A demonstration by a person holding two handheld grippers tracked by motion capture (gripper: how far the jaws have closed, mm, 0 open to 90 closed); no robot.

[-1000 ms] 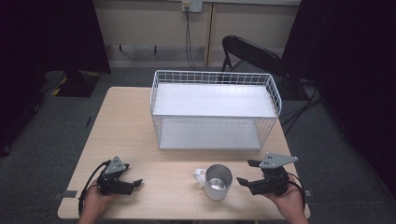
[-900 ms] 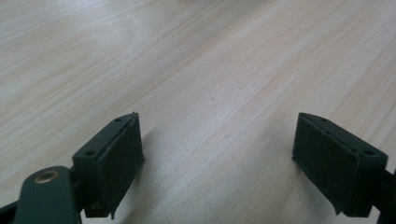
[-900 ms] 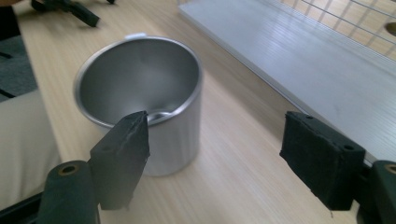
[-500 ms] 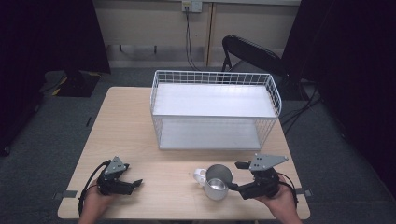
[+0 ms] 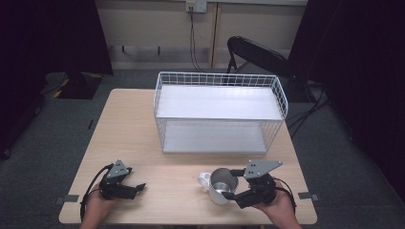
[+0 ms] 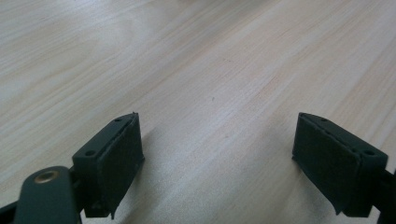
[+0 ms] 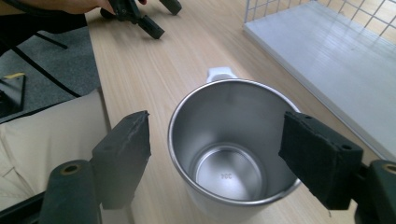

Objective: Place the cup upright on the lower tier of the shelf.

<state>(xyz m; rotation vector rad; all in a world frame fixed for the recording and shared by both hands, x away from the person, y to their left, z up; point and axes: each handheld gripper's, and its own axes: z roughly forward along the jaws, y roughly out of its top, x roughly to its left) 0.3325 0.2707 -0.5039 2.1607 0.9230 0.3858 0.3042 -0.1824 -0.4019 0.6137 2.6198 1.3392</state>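
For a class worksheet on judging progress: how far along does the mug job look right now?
Nothing looks done: the wire basket holds nothing. In hand: the right claw is open, jaws on either side of the steel mug, which stands upright on the table. Left: closing, lifting, presumably placing it. The left claw sits open.

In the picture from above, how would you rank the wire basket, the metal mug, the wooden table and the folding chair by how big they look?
1. Table, by far the largest.
2. Wire basket.
3. Chair; it stands farther back and is partly hidden, so its rank against the basket is unsure.
4. Mug, smallest, between the right tongs.
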